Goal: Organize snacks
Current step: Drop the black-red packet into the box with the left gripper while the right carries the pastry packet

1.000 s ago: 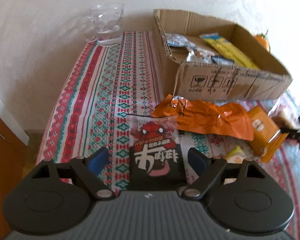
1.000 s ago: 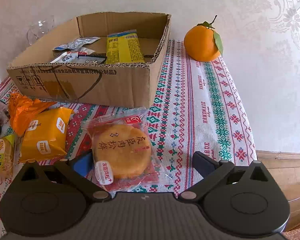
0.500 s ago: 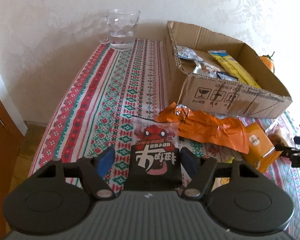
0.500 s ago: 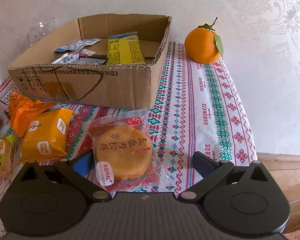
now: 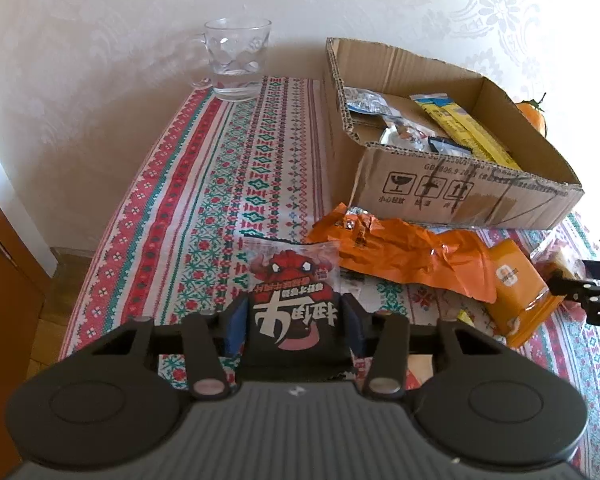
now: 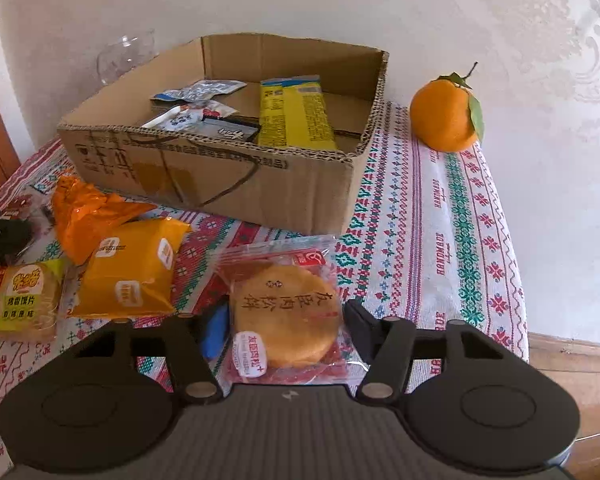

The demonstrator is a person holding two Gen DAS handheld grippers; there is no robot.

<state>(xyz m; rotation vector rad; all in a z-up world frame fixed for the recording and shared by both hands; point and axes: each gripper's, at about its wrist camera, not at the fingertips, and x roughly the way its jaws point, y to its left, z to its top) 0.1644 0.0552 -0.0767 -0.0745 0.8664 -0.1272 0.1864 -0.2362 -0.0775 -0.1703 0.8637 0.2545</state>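
Patterned tablecloth [image 5: 228, 184] w/ cardboard box [image 5: 452, 196]; left hand-held gripper [image 5: 294, 322] clamps black snack packet [image 5: 296, 312], right hand-held gripper [image 6: 286, 326] clamps round pastry pack [image 6: 286, 312].

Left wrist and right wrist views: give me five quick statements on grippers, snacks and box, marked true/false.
1. The left gripper is shut on the black snack packet. True.
2. The right gripper straddles the round cake packet. True.
3. The cardboard box is empty. False: packets lie inside, including a yellow packet.
4. The orange fruit sits in the box. False: on the cloth, beside it.
5. The glass mug lies on its side. False: upright.
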